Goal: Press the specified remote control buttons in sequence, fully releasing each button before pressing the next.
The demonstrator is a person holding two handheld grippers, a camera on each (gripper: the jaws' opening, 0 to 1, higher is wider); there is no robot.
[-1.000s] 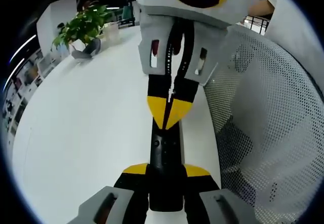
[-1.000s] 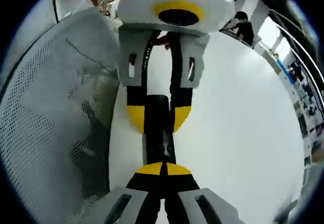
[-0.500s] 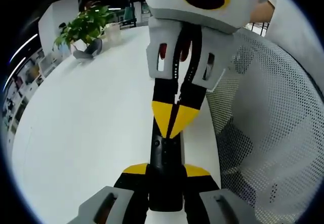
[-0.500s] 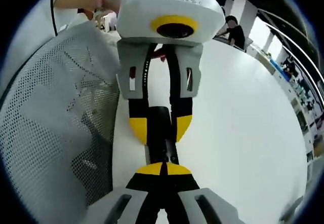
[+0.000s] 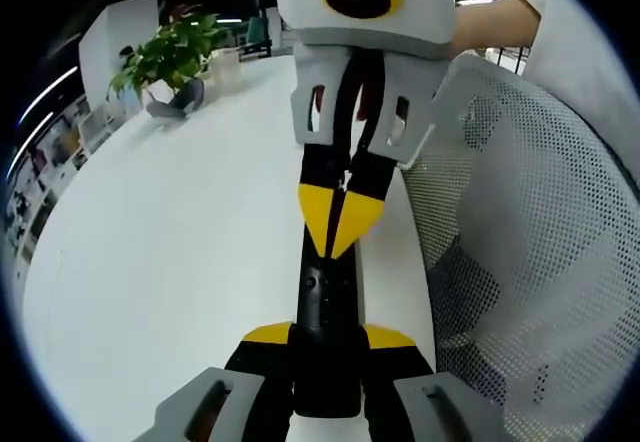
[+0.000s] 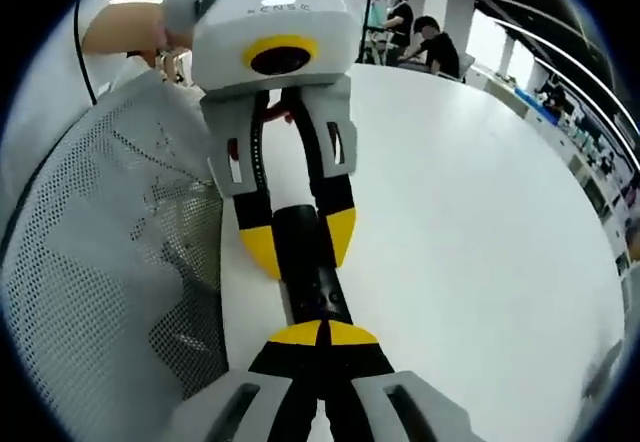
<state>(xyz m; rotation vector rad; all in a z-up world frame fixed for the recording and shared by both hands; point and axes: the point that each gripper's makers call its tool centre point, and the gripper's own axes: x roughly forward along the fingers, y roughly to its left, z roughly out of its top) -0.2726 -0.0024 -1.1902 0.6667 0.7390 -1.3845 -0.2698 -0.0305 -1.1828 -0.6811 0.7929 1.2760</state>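
The remote control [image 5: 325,322] lies on the worktop [image 5: 160,262] along its edge beside a mesh chair [image 5: 540,262]; a potted plant [image 5: 165,57] stands at the far edge.

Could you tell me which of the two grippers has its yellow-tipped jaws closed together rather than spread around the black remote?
The right gripper: its tips meet over the slim black remote control. The left gripper has its tips apart, clamping that remote's sides.

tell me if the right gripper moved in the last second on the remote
Yes. In the left gripper view, the right gripper has slid its shut yellow tips nearer along the remote, judged against the left gripper clamping that remote.
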